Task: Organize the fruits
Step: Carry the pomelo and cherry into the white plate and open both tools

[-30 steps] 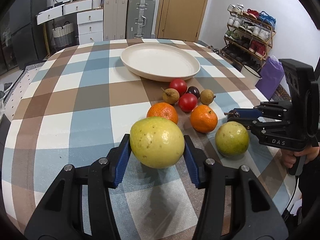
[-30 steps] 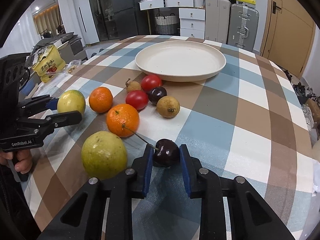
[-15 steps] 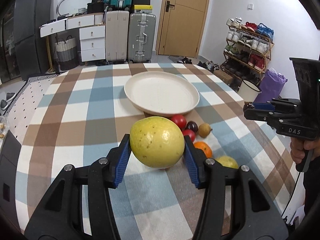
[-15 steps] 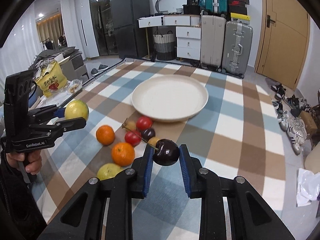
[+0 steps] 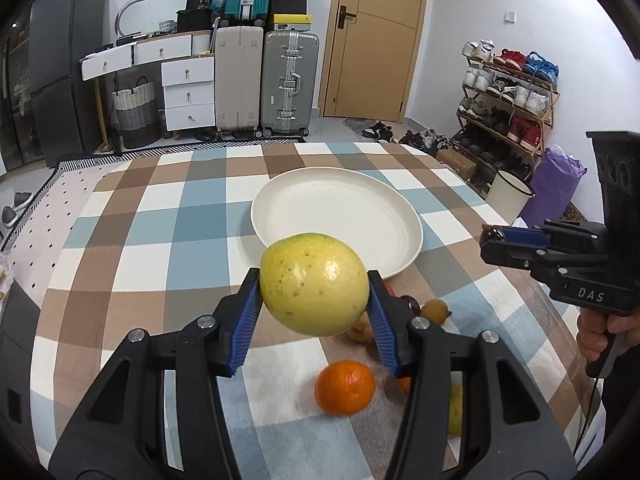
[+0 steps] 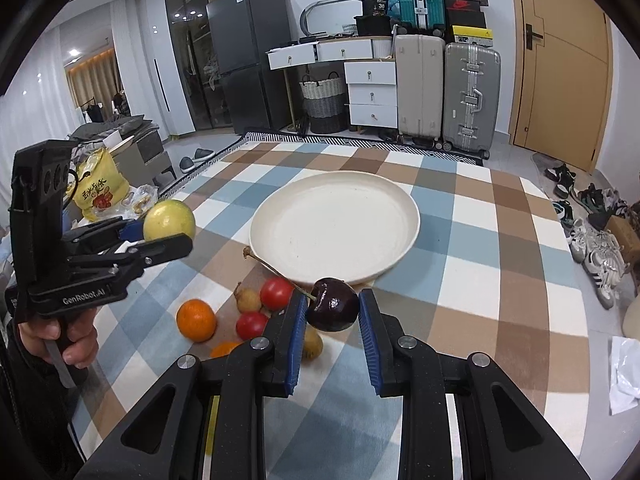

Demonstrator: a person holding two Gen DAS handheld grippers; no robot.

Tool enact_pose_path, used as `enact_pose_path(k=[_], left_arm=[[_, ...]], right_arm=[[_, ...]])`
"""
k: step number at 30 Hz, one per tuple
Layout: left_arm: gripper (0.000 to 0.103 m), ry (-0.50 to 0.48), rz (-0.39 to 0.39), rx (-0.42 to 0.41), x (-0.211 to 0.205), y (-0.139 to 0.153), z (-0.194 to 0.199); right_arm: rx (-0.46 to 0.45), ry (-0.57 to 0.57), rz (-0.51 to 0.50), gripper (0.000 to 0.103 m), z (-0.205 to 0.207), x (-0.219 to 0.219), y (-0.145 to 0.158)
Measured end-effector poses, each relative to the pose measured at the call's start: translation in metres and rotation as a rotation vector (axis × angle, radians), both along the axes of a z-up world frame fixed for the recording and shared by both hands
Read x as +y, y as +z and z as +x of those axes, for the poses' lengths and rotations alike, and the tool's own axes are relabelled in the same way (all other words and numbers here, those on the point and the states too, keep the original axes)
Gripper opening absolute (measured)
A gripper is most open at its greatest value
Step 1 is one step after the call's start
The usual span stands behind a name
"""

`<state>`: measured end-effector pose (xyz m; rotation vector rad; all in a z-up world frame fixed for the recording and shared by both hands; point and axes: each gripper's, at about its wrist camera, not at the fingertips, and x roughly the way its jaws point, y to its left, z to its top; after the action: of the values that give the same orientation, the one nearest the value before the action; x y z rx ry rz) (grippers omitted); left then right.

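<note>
The left tool (image 5: 315, 312) is pinching a large yellow-green fruit (image 5: 314, 284) between its blue pads, holding it in the air above the checked bench (image 5: 160, 236), just short of the near rim of the cream plate (image 5: 336, 216). The right tool (image 6: 331, 320) is gripping a dark cherry (image 6: 334, 310), its long stem (image 6: 276, 272) sticking out to the left across the plate's near edge. Both fruits are hanging clear of the cloth, on the near side of the plate, which is lying bare in the middle of the bench. Below the tools, the remaining fruit is sitting in a loose cluster: an orange (image 6: 197, 319), two red tomatoes (image 6: 277, 293), a small brown longan (image 6: 249, 300), and others partly hidden behind the fingers.
</note>
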<state>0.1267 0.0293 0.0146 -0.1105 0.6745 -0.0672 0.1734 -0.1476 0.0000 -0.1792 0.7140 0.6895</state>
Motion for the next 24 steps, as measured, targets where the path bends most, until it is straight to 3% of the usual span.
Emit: enact_pose_path(k=[24], left_arm=[[0.048, -0.049, 0.05, 0.04, -0.022, -0.033, 0.095]], right_arm=[[0.083, -0.01, 0.011, 0.027, 0.073, 0.035, -0.037]])
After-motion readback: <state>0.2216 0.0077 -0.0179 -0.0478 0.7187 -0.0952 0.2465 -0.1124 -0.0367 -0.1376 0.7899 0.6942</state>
